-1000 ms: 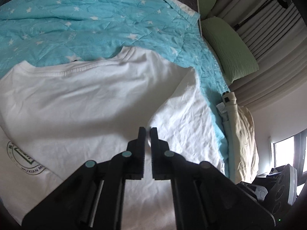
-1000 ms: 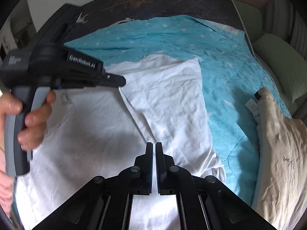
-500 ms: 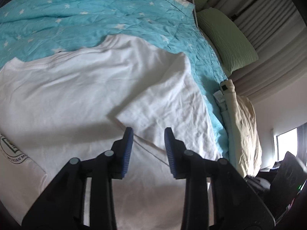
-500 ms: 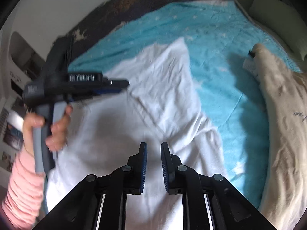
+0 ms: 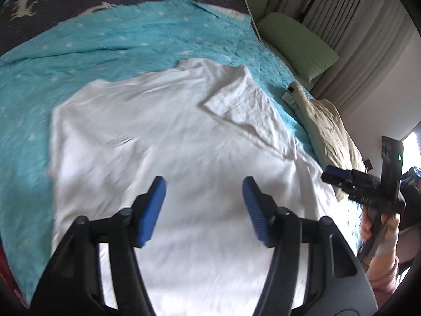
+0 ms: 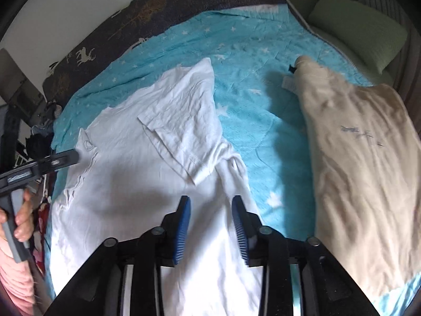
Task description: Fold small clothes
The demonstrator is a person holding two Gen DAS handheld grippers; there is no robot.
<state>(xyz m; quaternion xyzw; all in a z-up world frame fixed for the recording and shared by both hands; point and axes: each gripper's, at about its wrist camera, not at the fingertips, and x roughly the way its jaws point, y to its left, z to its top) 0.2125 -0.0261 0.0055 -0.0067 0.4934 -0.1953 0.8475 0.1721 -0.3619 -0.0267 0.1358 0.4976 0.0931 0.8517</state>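
White shirt [image 5: 163, 142] lies flat on the blue quilt [image 5: 86, 52] under both claws, sleeve [image 6: 181, 129] folded inward just ahead of the right claw [image 6: 211, 226]; left claw [image 5: 204, 210] and right both opening, nothing pinched; sleeve fold could be dragged loose if cloth is snagged.

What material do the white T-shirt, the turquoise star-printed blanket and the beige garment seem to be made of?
White T-shirt: probably thin matte cotton knit; fine creases, stitched sleeve hem.
Turquoise star-printed blanket: looks like quilted cotton; puckered stitch lines, no shine.
Beige garment: thicker, soft, perhaps fleece or brushed knit; broad rounded folds. Blur leaves this uncertain.
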